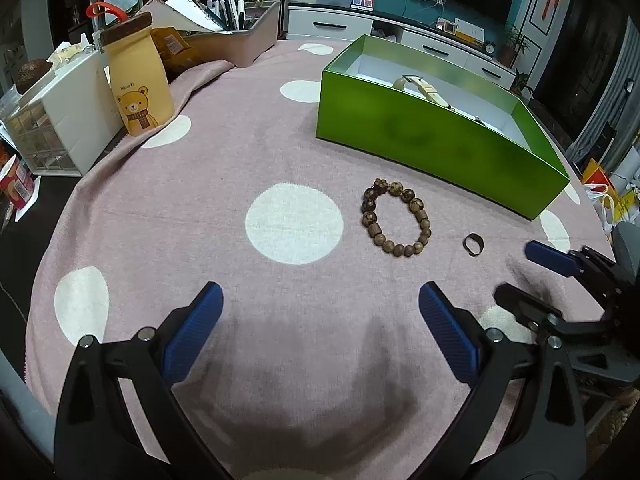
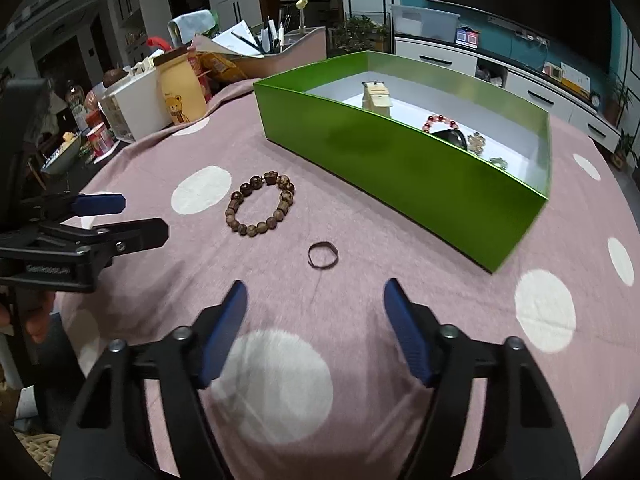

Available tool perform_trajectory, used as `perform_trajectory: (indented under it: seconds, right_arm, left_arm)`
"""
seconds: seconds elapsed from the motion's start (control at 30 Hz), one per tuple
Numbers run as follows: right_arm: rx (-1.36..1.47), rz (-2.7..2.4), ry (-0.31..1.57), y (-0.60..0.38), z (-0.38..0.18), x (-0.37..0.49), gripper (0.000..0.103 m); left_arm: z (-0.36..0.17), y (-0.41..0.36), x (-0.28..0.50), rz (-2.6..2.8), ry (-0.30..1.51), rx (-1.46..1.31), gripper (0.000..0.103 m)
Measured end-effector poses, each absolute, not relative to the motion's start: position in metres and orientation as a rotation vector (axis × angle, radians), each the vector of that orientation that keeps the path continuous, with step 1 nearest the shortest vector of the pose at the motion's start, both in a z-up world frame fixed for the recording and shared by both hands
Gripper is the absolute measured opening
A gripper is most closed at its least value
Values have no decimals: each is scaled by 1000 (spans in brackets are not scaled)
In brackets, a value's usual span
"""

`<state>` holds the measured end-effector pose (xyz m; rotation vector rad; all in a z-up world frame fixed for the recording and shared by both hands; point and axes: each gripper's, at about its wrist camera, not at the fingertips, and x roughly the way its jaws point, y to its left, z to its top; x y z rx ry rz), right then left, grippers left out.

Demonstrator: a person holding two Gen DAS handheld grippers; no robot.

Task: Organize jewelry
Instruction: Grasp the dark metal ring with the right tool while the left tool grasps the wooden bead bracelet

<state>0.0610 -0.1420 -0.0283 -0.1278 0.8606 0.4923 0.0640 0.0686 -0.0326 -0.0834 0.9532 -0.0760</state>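
A brown wooden bead bracelet lies on the pink dotted cloth. A small dark ring rests to its right. Behind them stands an open green box that holds a cream watch, a red bead bracelet and other small pieces. My left gripper is open over the cloth, short of the wooden bracelet, with nothing between its blue pads. My right gripper is open too, just short of the ring, and empty. It also shows at the right edge of the left wrist view.
At the back left stand a yellow bear bottle, a white drawer unit and a pink bin of papers and pens. The cloth's left edge drops off the table. A white TV cabinet stands behind.
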Motion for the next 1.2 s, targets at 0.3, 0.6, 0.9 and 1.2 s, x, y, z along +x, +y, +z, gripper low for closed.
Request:
perform_trajectory:
  seconds: [0.3, 0.6, 0.9, 1.2]
  right_arm:
    - [-164, 488, 873, -129, -37, 82, 45]
    - [-188, 487, 869, -125, -41, 87, 20]
    - [-77, 459, 841, -155, -31, 74, 20]
    - [13, 418, 817, -190, -22, 62, 20]
  left_arm:
    - [-37, 67, 69, -90, 959, -86, 99]
    - [-39, 64, 74, -103, 958, -87, 99]
    - [-36, 60, 89, -101, 953, -123, 96]
    - [-41, 41, 116, -88, 952, -89, 72]
